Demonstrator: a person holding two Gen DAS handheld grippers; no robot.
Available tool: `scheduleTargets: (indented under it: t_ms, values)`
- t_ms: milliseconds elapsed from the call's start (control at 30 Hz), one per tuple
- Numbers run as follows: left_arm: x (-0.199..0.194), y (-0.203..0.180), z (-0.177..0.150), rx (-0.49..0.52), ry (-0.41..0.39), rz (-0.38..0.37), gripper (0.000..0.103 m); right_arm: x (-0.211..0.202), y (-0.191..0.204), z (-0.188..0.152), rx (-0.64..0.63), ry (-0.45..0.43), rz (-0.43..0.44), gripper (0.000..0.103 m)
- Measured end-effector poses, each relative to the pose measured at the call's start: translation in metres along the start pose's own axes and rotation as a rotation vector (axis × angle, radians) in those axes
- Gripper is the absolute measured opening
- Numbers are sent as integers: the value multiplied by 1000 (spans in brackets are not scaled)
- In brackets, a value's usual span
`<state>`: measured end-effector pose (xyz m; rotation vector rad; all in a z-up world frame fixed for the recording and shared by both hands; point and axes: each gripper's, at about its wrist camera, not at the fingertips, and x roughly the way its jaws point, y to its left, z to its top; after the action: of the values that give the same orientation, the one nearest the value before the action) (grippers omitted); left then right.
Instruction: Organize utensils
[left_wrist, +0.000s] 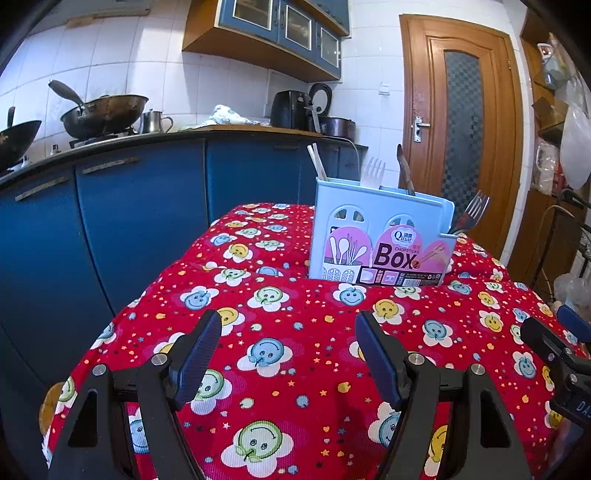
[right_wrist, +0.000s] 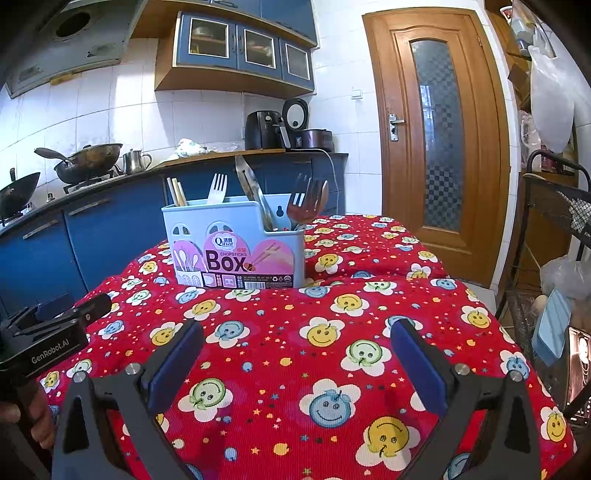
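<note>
A pale blue chopsticks box (left_wrist: 380, 236) (right_wrist: 236, 243) with a pink label stands on the red smiley-print tablecloth (left_wrist: 295, 332) (right_wrist: 295, 350). Upright inside it are chopsticks (right_wrist: 176, 192), a white plastic fork (right_wrist: 217, 188), a metal utensil (right_wrist: 251, 184), a metal fork (right_wrist: 303, 195) and a wooden spoon (right_wrist: 321, 192). My left gripper (left_wrist: 288, 332) hovers open over the cloth, short of the box, nothing between its fingers. My right gripper (right_wrist: 295, 343) is likewise open and empty, nearer than the box.
Blue kitchen cabinets (left_wrist: 129, 206) with woks (left_wrist: 103, 110) on the stove run behind the table on the left. A wooden door (right_wrist: 436, 136) stands behind on the right, with a black wire rack (right_wrist: 554, 229) and plastic bags beside it.
</note>
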<state>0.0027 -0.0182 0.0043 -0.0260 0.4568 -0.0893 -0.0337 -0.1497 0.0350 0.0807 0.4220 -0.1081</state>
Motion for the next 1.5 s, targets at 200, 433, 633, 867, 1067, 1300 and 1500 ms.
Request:
scheduleTargets:
  t_ms: [200, 433, 633, 867, 1067, 1300, 1500]
  values:
    - [0, -1, 0, 0, 1, 1, 76, 0, 0, 0, 2, 0, 0, 103]
    - [-1, 0, 0, -4, 2, -1, 76, 1, 0, -3, -1, 4, 3, 103]
    - [0, 0, -1, -5, 1, 0, 76, 1, 0, -4, 7, 6, 4, 103]
    - [-1, -1, -1, -3, 1, 0, 76, 1, -1, -4, 7, 6, 4, 103]
    - [-1, -1, -1, -5, 2, 0, 76, 1, -1, -4, 9, 7, 5, 103]
    - [-1, 0, -1, -4, 2, -1, 76, 1, -1, -4, 8, 7, 4, 103]
    - [-1, 0, -1, -4, 1, -1, 76, 2, -2, -4, 11, 8, 5, 103]
